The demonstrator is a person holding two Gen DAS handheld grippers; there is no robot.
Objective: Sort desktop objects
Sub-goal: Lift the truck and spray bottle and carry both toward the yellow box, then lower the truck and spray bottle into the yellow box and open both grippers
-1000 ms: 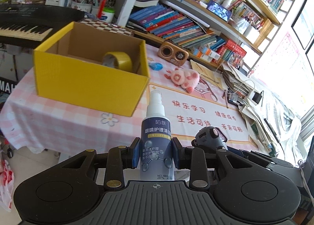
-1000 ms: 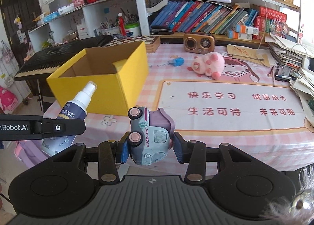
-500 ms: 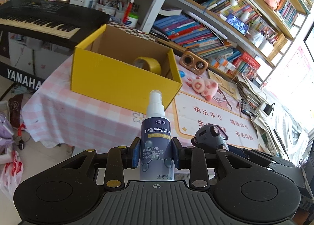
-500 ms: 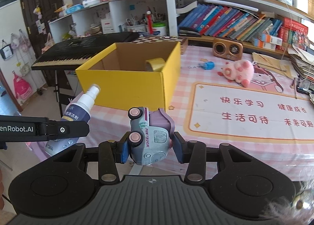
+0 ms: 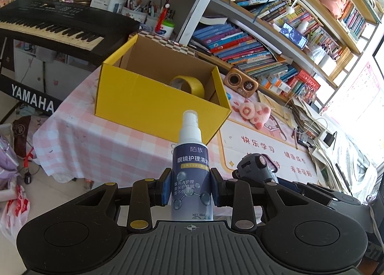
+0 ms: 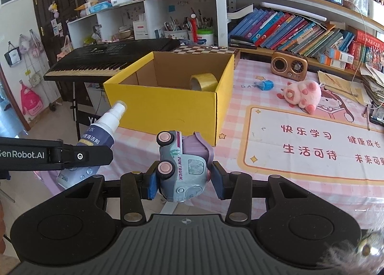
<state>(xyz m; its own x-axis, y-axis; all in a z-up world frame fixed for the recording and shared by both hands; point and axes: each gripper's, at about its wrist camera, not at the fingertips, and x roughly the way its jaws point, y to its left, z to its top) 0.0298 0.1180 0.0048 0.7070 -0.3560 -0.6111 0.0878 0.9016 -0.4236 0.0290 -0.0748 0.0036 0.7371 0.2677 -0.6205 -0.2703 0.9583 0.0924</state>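
My left gripper (image 5: 191,189) is shut on a blue spray bottle (image 5: 192,171) with a white nozzle, held upright in the air before the table's near edge. The bottle also shows in the right wrist view (image 6: 102,134). My right gripper (image 6: 183,185) is shut on a grey-and-purple toy truck (image 6: 184,164), which also shows in the left wrist view (image 5: 256,164). An open yellow cardboard box (image 5: 153,104) (image 6: 168,107) stands on the pink checked table ahead, with a roll of yellow tape (image 5: 189,84) (image 6: 204,81) inside.
A pink plush pig (image 6: 301,93), a small blue object (image 6: 265,84) and a brown radio (image 6: 289,66) lie on the table right of the box. A printed mat (image 6: 312,140) covers the right half. A keyboard (image 5: 48,25) stands left. Bookshelves fill the back.
Both grippers have pulled back and risen from the table with their objects still held. The box now looks farther off and its inside shows more.
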